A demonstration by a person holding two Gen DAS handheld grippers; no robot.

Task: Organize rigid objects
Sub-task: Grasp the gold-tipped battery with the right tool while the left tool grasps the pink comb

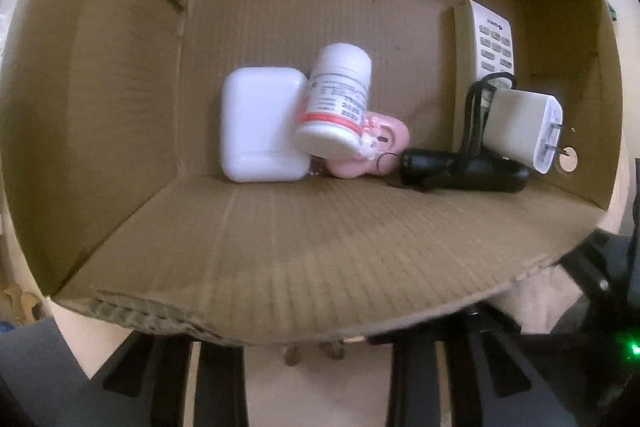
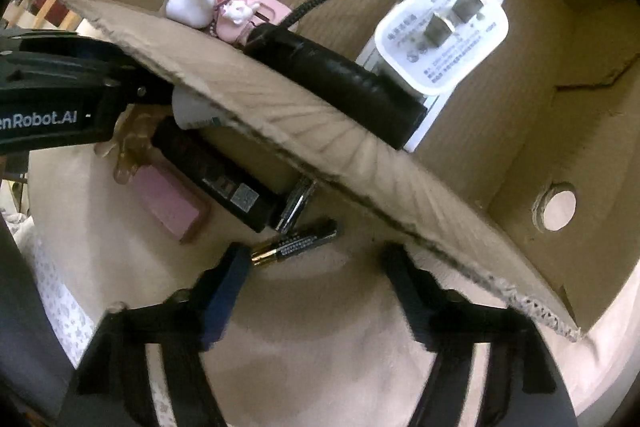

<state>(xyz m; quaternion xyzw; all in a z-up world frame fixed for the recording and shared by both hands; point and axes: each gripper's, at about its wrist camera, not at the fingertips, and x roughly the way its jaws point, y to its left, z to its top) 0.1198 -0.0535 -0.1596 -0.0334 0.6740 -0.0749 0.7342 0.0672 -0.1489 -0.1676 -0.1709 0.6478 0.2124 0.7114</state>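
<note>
Surface: beige tabletop point(image 2: 320, 347) beside cardboard box point(image 2: 520, 147).
Right claw point(image 2: 316, 283): half open, empty.
Battery point(image 2: 294, 241): on tabletop, just ahead of fingertips; light, stiff, smooth, likely to roll; pinch mid-barrel.
Left claw point(image 1: 312, 355): closed by box flap.

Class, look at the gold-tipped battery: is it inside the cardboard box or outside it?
Outside. The battery lies on the table surface beside the cardboard box, below its near wall.
</note>
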